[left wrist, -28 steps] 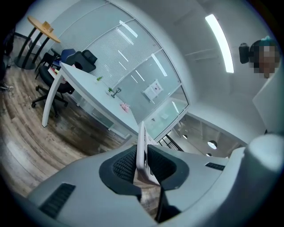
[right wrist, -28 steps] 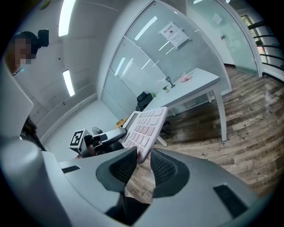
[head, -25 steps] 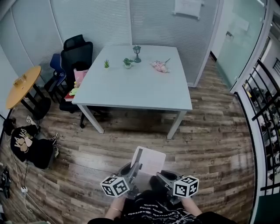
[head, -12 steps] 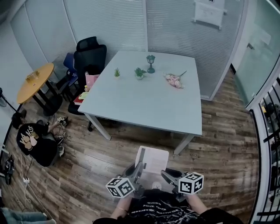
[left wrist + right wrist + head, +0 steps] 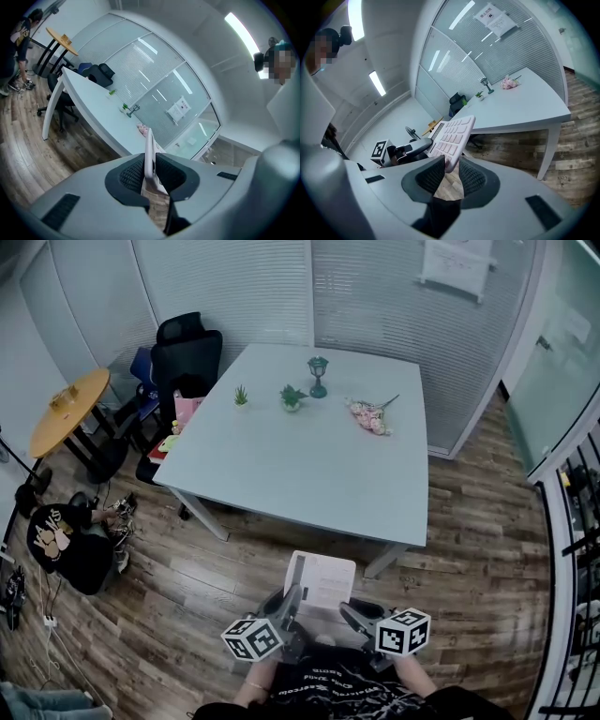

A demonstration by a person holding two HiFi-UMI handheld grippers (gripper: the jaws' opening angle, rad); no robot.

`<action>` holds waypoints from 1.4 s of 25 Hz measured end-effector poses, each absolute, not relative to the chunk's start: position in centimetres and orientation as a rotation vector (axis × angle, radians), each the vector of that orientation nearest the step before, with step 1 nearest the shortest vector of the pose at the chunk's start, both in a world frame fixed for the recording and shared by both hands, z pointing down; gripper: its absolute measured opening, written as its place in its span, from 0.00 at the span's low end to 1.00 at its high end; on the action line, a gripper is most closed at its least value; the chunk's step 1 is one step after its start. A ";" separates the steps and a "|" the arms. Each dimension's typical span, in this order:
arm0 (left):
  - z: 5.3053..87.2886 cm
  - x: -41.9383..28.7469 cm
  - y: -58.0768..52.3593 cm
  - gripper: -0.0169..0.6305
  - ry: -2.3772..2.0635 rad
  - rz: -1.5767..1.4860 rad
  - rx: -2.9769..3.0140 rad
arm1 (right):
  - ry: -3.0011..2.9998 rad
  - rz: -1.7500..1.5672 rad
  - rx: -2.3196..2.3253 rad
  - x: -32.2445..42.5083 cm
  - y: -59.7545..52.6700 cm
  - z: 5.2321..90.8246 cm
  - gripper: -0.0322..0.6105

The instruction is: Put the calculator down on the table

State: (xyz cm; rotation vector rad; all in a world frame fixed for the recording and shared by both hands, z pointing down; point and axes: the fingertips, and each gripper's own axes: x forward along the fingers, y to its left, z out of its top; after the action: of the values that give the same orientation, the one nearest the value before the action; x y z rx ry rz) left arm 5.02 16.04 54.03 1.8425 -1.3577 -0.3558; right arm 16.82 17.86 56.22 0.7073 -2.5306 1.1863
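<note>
The left gripper (image 5: pixel 289 604) and right gripper (image 5: pixel 352 615) both clamp the one calculator (image 5: pixel 322 579), held at six o'clock from the surface (image 5: pixel 281 465) bearing one flower bunch (image 5: pixel 368 416).

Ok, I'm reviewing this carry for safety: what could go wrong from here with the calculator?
1. The left tool and right tool each pinch only the near edge of the calculator. Most of it sticks out unsupported, so it may tip or slip if one lets go first.
2. It hangs over the wooden floor, short of the table, so a slip now would likely mean a hard fall.
</note>
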 end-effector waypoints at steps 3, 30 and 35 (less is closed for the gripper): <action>54.2 4.9 14.3 0.14 -1.341 -0.362 1.853 | -2.526 1.187 0.716 16.7 16.3 56.4 0.21; 55.1 -11.0 -14.4 0.14 -1.073 -0.249 1.949 | -2.461 1.249 1.005 0.1 -9.8 56.8 0.21; 55.6 -12.4 -16.9 0.14 -1.079 -0.252 1.942 | -2.449 1.262 1.023 -1.3 -12.3 57.2 0.21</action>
State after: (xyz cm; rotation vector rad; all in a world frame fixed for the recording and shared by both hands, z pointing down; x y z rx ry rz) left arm -12.38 -16.94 55.63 1.9421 -1.0787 -0.2518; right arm -1.27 -12.31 57.15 1.0226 -2.4493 1.2619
